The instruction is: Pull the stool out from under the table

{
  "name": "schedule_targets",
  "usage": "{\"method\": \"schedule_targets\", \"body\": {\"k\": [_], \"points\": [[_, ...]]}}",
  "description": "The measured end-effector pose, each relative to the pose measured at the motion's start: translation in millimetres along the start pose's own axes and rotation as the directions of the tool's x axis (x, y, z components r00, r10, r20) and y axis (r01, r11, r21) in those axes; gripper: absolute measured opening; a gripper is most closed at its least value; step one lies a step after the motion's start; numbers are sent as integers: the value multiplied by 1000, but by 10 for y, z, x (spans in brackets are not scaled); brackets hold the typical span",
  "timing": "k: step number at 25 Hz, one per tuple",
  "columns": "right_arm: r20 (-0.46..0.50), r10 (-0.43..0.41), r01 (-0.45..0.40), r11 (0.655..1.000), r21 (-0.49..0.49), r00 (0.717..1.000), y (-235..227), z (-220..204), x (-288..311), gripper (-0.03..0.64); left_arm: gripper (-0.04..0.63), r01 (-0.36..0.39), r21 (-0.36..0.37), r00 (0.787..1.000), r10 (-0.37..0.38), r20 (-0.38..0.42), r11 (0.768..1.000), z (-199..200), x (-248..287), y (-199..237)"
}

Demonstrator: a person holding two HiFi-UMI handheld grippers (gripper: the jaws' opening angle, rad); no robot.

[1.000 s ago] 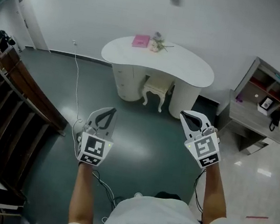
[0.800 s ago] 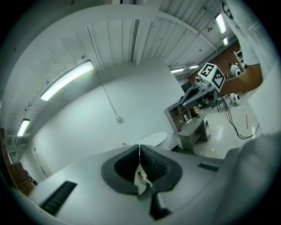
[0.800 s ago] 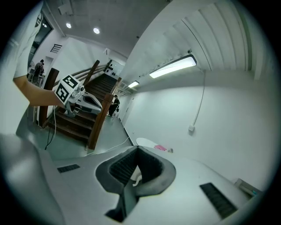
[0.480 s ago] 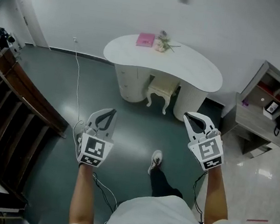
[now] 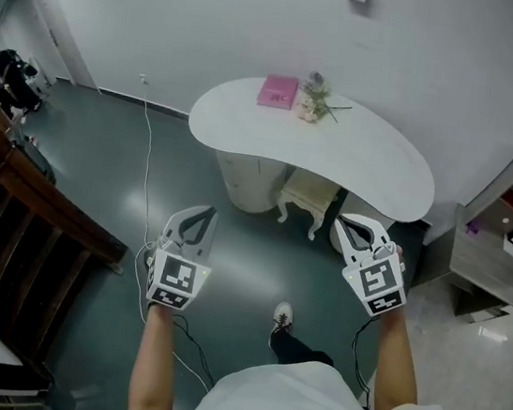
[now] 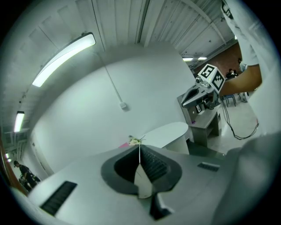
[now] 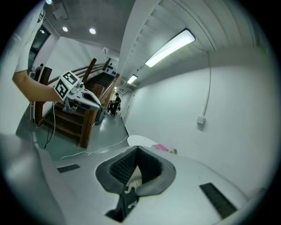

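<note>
The cream stool (image 5: 306, 200) with curved legs stands tucked under the white kidney-shaped table (image 5: 375, 169), between its two pedestals. A pink book (image 5: 278, 91) and a small flower sprig (image 5: 316, 98) lie on the tabletop. My left gripper (image 5: 206, 210) hangs shut and empty over the floor, short of the table. My right gripper (image 5: 343, 220) is shut and empty too, at the table's near edge, just right of the stool. In the left gripper view the shut jaws (image 6: 139, 148) point at the table (image 6: 169, 131). The right gripper view shows shut jaws (image 7: 137, 150) and the table (image 7: 139, 140).
A dark wooden stair railing (image 5: 43, 207) runs along the left. A grey shelf cabinet (image 5: 506, 249) stands at the right. A white cable (image 5: 146, 151) trails over the green floor from the wall. The person's shoe (image 5: 284, 315) is between the grippers.
The person has stepped toward the table, so table and stool are nearer and lower in view. A foot has come forward. Both grippers stayed shut.
</note>
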State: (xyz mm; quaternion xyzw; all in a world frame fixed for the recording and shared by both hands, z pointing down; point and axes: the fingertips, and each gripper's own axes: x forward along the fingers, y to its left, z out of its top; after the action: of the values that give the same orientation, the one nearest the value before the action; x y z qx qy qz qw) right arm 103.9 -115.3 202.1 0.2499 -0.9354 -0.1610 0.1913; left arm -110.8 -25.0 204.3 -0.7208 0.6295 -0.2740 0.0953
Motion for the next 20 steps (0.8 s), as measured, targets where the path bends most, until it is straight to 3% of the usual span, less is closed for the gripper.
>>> {"method": "schedule_targets", "body": {"k": [4,10,20], "points": [[-1,20,-20,1000,-12,1000,-509,-48,576,14,18,3,4,999,-3,-32,1000,76,705,292],[9,7,-7,998,60,1000,-1065,-263,1120,14,18,50,48,994,-45,-98,998,64,1507,444],[-95,-39,48,995,90,995,-1336,-944,1515,14,19,197,116,967,-173,-187,974,-289,2427,184]]}}
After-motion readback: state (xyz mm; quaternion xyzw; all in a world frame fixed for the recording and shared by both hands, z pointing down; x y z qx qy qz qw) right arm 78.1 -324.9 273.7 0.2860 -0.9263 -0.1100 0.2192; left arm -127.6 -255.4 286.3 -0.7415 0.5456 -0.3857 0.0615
